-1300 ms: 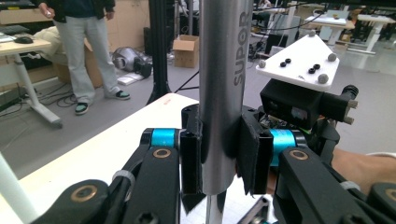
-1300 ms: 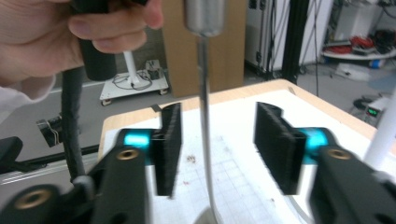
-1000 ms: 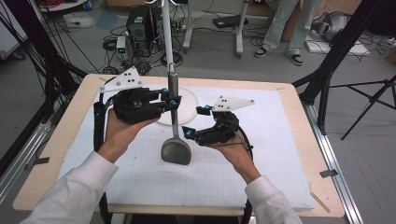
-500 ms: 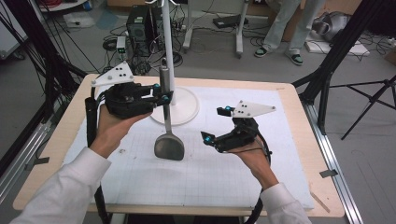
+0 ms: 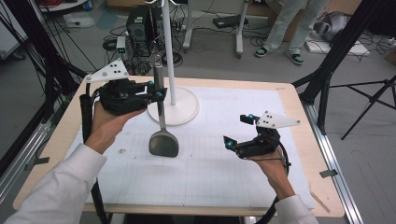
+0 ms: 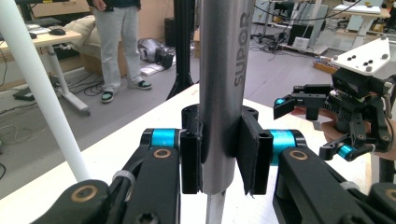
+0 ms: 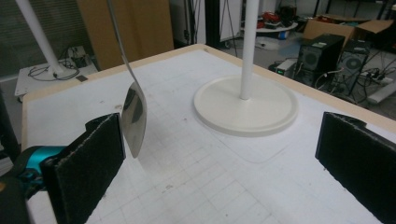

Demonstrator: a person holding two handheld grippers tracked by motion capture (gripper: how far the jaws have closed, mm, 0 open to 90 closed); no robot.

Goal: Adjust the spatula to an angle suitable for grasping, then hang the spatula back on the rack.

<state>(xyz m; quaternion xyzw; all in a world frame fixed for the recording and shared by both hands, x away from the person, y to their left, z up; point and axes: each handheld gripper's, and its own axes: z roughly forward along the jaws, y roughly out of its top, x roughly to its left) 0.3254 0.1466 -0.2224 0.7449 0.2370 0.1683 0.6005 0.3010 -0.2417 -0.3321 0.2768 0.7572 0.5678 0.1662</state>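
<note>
The steel spatula [image 5: 161,122] is held upright by its handle, clamped in the left gripper [image 5: 156,94] above the tabletop's far left part beside the white stand [image 5: 173,105], apparently for hanging there, which calls for lifting, while the right gripper [image 5: 236,132] is held with jaws apart.

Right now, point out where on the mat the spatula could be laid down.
Free: the near strip of white mat between the two forearms, and the far right part beyond the right hand-held gripper. Crowded: the far left, where the stand base sits beside the left hand-held gripper holding the spatula.
</note>
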